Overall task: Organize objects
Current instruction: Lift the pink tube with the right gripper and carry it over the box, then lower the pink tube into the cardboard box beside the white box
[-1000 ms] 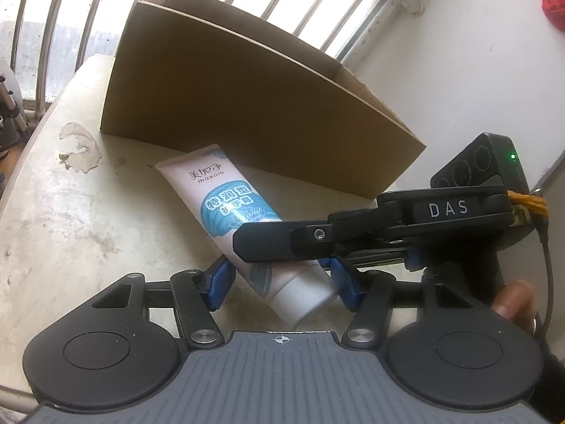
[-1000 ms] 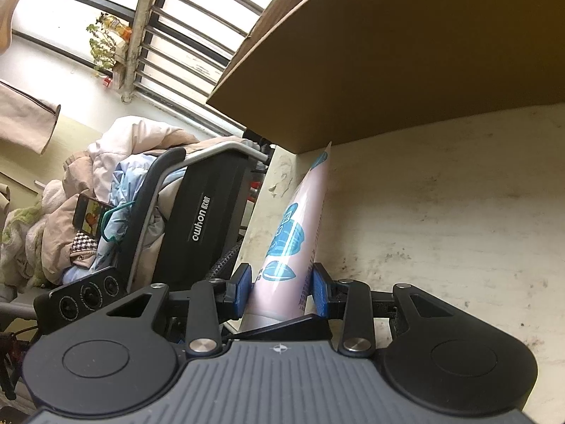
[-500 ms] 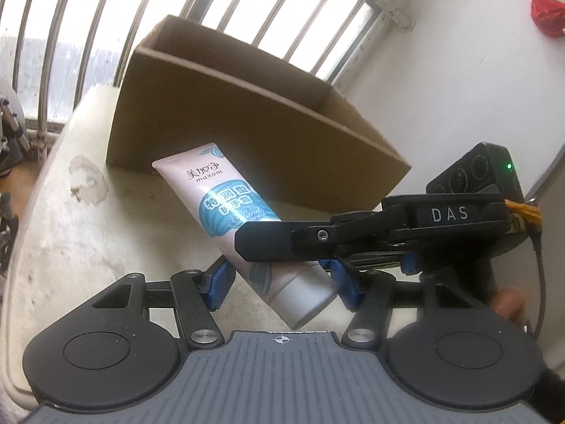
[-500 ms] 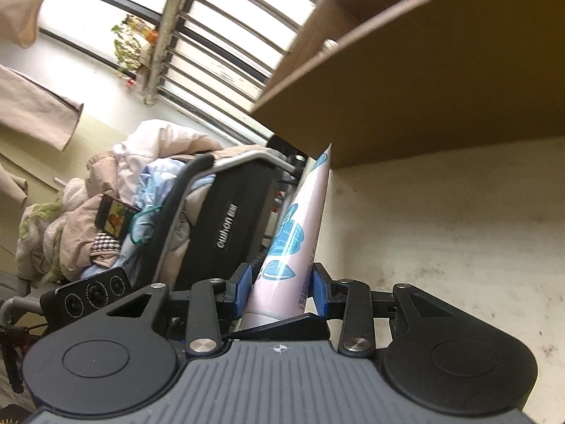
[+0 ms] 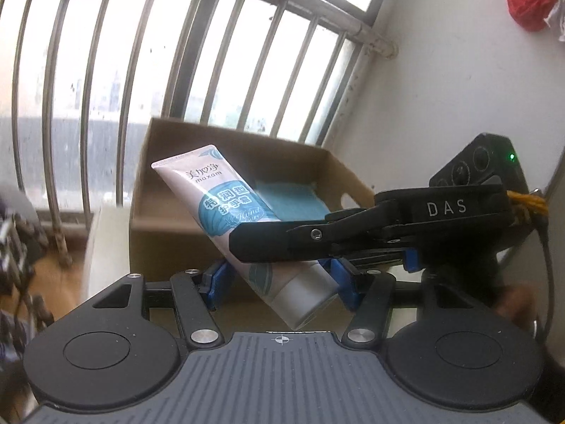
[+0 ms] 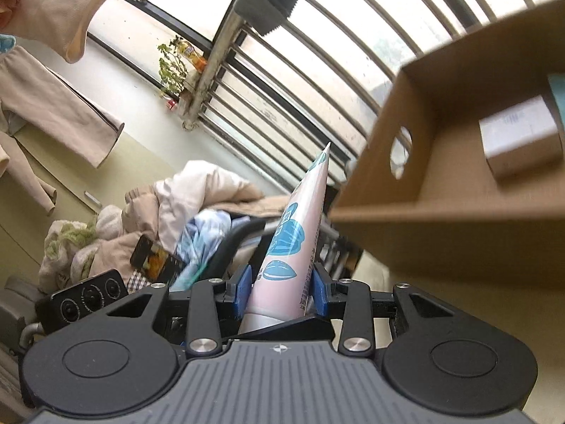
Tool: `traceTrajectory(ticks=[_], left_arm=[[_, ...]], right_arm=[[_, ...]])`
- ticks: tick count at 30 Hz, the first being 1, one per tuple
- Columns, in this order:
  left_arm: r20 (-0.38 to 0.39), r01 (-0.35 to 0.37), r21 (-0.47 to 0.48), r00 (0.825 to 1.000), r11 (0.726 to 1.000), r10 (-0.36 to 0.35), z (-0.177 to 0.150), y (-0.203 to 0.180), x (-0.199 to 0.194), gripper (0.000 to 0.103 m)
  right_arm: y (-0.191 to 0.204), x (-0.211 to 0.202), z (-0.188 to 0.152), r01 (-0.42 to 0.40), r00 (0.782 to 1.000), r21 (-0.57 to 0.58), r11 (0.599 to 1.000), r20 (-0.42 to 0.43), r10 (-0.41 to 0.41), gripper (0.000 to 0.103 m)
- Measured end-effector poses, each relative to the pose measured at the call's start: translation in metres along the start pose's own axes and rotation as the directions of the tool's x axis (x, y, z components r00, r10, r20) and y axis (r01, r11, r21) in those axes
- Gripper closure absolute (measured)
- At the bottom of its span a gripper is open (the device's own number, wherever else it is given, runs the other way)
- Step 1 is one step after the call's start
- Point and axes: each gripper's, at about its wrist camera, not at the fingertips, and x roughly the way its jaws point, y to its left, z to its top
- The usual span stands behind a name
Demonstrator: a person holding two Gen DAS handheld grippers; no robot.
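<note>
Near the cardboard box, right gripper is clamped on the hand-cream tube; left gripper straddles its cap, contact unclear.

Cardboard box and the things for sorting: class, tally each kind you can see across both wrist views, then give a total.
Cardboard box: 1
Hand cream tube, held by both grippers: 1
Small carton in the box: 1
Teal flat item in the box: 1
Total: 4
</note>
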Motion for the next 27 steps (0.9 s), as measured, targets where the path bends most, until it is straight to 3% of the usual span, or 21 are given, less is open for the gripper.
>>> traceTrajectory(ticks=[8,13,17,19,23,27], left_arm=[[-0.06,0.01,0.0,0.998,1.0,-0.01,0.052,0.025,0.044,0.043],[-0.14,-0.008,-0.021,0.99,1.0,0.005,0.055,0.044,0.081,0.043],[-0.227,-0.037,-0.018,0.973,0.999,0.032,0.055,0.055,0.112,0.042],[-0.255,-0.067,-0.006,0.965,0.998,0.063,0.053,0.058,0.12,0.039],[-0.225,-0.081,0.016,0.971,0.997,0.083,0.053,0.059,0.113,0.031],[-0.211,-0.086,0.039,0.973,0.996,0.092,0.052,0.056,0.104,0.03]], right_arm=[[-0.012,0.02,0.064,0.07,0.998,-0.003,0.998,-0.004,-0.07,0.063],[-0.044,0.047,0.098,0.117,0.992,0.056,0.992,-0.051,-0.114,0.063],[-0.077,0.067,0.112,0.156,0.984,0.119,0.981,-0.099,-0.145,0.064],[-0.092,0.075,0.117,0.205,0.974,0.133,0.97,-0.121,-0.19,0.064],[-0.117,0.092,0.122,0.335,0.931,0.107,0.936,-0.193,-0.311,0.063],[-0.128,0.094,0.121,0.348,0.921,0.115,0.93,-0.224,-0.317,0.063]])
